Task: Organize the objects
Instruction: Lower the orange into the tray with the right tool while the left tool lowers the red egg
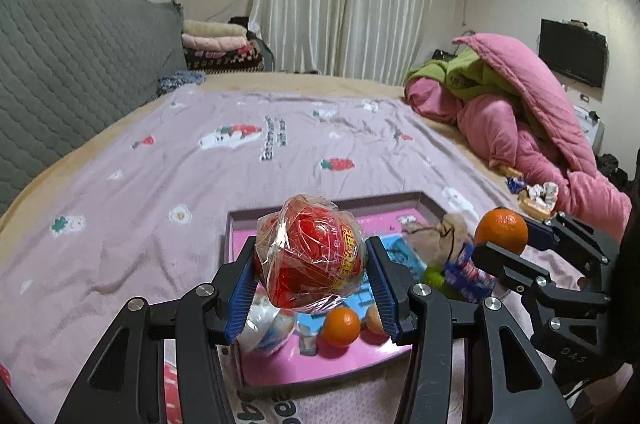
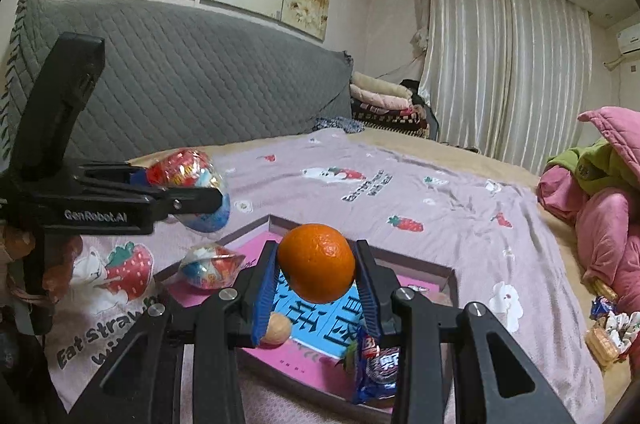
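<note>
My left gripper (image 1: 314, 268) is shut on a red ball wrapped in clear plastic (image 1: 312, 250) and holds it above the pink tray (image 1: 332, 364); it also shows in the right wrist view (image 2: 184, 169). My right gripper (image 2: 316, 276) is shut on an orange (image 2: 316, 262), held above the same tray (image 2: 450, 274); the orange also shows in the left wrist view (image 1: 501, 231). In the tray lie a second orange (image 1: 341, 326), a walnut (image 2: 275, 330), another wrapped ball (image 2: 210, 268) and a blue snack packet (image 2: 378, 370).
The tray sits on a lilac strawberry-print sheet (image 1: 168, 159) on a bed. A pink and green quilt pile (image 1: 520, 103) lies at the right, with loose snack wrappers (image 1: 534, 193) beside it. A grey quilted headboard (image 1: 72, 63) runs along the left.
</note>
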A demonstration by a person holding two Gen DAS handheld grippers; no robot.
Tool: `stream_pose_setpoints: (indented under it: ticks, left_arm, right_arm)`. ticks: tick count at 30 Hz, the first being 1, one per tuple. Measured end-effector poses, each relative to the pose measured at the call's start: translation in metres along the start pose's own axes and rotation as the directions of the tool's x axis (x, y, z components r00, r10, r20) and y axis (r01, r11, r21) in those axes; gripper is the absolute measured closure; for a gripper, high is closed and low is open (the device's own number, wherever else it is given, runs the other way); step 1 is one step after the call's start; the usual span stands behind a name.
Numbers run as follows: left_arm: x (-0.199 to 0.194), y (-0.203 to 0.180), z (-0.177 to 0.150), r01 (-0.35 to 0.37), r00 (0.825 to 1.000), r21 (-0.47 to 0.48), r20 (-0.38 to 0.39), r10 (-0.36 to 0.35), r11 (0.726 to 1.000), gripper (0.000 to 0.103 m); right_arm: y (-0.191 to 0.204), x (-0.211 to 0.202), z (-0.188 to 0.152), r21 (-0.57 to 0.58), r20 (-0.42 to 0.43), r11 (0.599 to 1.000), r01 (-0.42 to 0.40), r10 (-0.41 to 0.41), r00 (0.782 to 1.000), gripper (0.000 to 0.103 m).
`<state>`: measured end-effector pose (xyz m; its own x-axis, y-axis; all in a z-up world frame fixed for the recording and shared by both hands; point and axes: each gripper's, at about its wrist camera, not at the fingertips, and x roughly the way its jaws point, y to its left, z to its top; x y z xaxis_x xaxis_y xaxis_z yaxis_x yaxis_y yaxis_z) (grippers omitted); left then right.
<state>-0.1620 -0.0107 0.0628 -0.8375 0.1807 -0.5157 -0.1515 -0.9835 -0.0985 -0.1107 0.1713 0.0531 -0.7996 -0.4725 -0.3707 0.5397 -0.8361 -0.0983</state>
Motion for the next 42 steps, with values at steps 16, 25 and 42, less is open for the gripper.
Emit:
stream_pose_setpoints:
  ticks: [16,25,42]
  left_arm:
    - [0.026,-0.007,-0.044,-0.011,0.997,0.030,-0.082,0.013,0.999,0.050]
    - [0.030,-0.003,-0.050,-0.012,0.996,0.024,-0.090,0.014,1.000,0.050]
    - [0.037,-0.019,-0.067,0.011,0.991,0.048,-0.133,-0.005,0.999,0.050]
  right_arm:
    - [0.015,0.026,-0.026,-0.017,-0.122,0.999,-0.032,0.029,0.992,0.065]
    - [0.018,0.038,-0.038,-0.018,-0.174,0.999,-0.034,0.030,0.984,0.065]
    - [0.008,0.041,-0.043,0.031,-0.204,0.999,-0.018,0.024,0.979,0.065]
